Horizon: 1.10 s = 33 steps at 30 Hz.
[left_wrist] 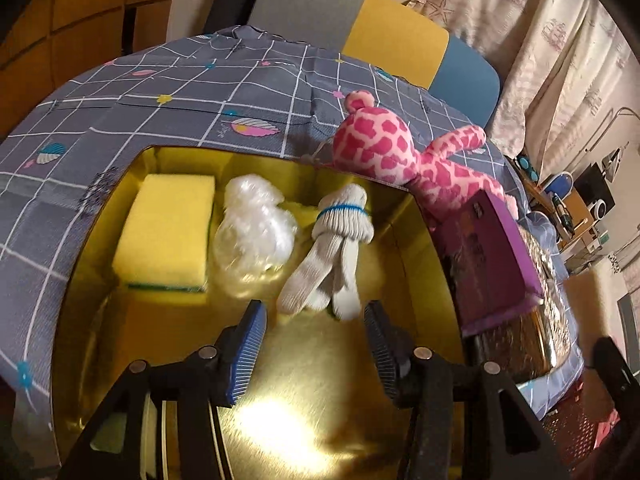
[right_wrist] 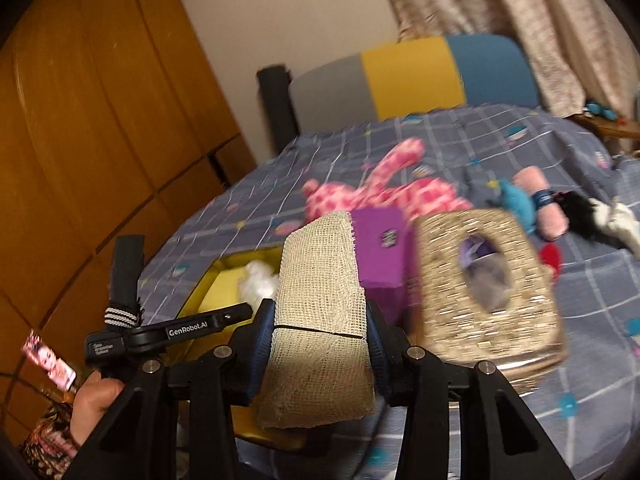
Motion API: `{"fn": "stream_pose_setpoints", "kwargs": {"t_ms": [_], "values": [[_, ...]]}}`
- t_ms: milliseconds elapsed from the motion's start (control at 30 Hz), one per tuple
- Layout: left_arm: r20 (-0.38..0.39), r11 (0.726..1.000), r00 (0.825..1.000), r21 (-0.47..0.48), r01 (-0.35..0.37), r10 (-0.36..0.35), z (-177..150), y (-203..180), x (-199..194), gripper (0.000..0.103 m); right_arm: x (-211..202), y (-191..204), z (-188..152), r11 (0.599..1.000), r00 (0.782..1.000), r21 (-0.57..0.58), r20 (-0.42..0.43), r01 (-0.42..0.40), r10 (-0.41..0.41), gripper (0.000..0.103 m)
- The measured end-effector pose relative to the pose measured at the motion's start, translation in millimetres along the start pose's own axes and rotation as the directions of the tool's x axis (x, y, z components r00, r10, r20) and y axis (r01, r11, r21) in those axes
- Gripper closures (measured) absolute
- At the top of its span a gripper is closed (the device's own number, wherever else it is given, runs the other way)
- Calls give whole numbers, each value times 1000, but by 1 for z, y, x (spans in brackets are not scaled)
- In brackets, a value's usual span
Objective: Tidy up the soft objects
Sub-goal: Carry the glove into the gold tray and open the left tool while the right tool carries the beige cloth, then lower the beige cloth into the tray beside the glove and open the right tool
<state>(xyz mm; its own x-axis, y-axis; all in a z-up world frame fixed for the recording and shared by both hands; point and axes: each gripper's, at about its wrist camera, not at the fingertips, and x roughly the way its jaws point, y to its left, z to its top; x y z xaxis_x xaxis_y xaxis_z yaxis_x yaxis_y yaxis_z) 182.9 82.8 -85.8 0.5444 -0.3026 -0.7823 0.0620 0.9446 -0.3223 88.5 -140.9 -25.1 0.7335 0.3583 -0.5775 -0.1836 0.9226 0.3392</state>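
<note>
My left gripper [left_wrist: 314,312] hangs open over a gold box [left_wrist: 412,264] with nothing between its pads. Just beyond its fingertips lies a white knit glove [left_wrist: 340,248] with a blue band. Beside the glove sit a crumpled clear plastic bag [left_wrist: 252,232] and a yellow sponge [left_wrist: 168,232]. My right gripper [right_wrist: 320,312] is shut on a beige mesh-cloth wedge [right_wrist: 320,320], held in the air to the right of the gold box [right_wrist: 212,284]. A pink spotted plush [left_wrist: 384,148] lies on the bedspread at the box's far right corner.
A purple box [right_wrist: 382,248] and a glittery gold tissue box [right_wrist: 492,280] stand right of the gold box. A blue plush [right_wrist: 516,200], a pink rolled towel [right_wrist: 544,208] and a black-and-white plush [right_wrist: 600,216] lie further right. A hand [right_wrist: 96,400] holds the left tool.
</note>
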Motion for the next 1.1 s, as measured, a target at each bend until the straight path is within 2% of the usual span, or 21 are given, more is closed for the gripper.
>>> {"fn": "stream_pose_setpoints", "kwargs": {"t_ms": [200,367,500,667,800,867,900,1000,1100], "values": [[-5,1000,1000,-10,-7,7,-15,9,-9,51,40,34,-1,999,996,-39,-90,-13,10,59],[20,999,1000,-33,-18,19,-19,19,-20,51,78,51,6,998,990,-44,-136,34,-40,59],[36,998,999,-49,-28,29,-21,31,-30,51,109,58,13,993,981,-32,-152,114,-118,59],[54,997,998,-75,-30,35,-24,45,-41,51,133,62,23,974,966,-40,-125,221,-225,59],[57,994,998,-101,-30,35,-25,57,-44,51,143,68,32,945,942,-59,-75,323,-327,58],[56,993,998,-114,-27,33,-26,62,-45,51,150,74,34,922,922,-91,-56,377,-383,54],[56,992,998,-120,-27,34,-26,64,-45,51,154,78,34,913,915,-107,-49,394,-400,47],[55,991,998,-136,-19,27,-28,68,-45,51,159,85,34,907,912,-125,-37,402,-409,25],[55,990,998,-141,-17,25,-29,70,-46,51,156,90,33,913,919,-125,-15,388,-393,22]]}}
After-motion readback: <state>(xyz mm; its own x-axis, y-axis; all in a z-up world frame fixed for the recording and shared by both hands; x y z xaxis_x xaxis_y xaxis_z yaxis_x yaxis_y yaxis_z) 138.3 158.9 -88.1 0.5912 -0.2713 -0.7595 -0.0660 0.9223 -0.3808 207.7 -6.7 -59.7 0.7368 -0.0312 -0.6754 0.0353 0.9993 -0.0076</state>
